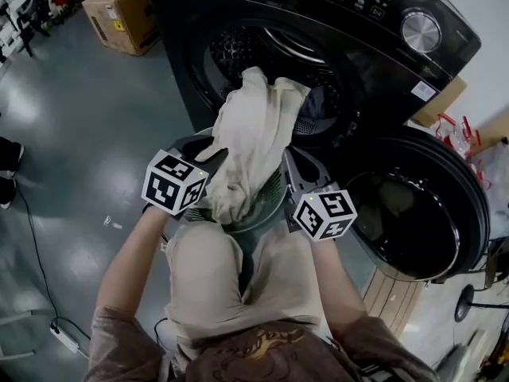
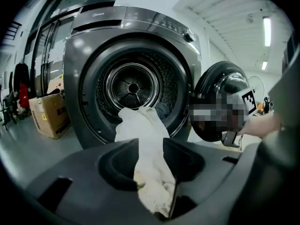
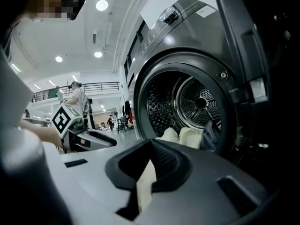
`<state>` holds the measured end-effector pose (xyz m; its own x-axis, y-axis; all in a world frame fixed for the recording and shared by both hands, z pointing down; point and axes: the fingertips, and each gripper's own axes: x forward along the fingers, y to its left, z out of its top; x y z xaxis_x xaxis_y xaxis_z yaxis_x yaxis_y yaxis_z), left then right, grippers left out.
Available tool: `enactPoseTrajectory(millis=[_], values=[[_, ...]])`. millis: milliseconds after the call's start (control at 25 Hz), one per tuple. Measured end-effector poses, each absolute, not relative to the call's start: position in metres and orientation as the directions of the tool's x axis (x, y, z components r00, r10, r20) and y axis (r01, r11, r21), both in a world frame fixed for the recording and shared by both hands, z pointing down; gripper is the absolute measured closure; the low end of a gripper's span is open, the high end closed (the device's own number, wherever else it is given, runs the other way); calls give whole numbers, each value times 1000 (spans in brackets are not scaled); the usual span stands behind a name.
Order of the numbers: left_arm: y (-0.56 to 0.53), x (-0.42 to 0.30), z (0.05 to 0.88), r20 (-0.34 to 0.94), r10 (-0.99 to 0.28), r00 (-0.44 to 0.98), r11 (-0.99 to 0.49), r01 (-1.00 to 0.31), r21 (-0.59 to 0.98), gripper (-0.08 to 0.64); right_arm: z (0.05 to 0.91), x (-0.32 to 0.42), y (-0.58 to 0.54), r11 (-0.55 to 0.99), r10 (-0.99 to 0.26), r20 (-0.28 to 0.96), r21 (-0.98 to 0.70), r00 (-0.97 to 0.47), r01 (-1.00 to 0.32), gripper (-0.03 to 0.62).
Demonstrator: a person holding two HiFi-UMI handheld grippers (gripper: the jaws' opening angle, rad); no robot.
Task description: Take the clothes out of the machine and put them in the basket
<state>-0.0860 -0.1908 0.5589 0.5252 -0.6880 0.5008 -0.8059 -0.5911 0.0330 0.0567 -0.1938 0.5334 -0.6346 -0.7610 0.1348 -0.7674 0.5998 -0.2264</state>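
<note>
While spanning drum (image 1: 238, 46) to basket (image 1: 272, 201), cloth (image 1: 250, 134), lengthwise

Head view: taken from above the person's lap, faced steeply down, close over the washing machine (image 1: 318, 22). Left gripper view: set low, sighted along its jaws, nearly square into the drum (image 2: 133, 86). Right gripper view: set low and nearer, angled upward across the opening from the door (image 1: 413, 205) side. Drum mouth and cream cloth (image 1: 250, 134) are shared by all three.
</note>
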Motion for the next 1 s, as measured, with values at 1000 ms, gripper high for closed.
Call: enactPoseTrajectory(millis=[1000], values=[[-355, 6, 623, 483, -710, 513, -647, -746, -158, 247, 537, 93, -181, 502, -831, 156, -206, -534, -840, 597]])
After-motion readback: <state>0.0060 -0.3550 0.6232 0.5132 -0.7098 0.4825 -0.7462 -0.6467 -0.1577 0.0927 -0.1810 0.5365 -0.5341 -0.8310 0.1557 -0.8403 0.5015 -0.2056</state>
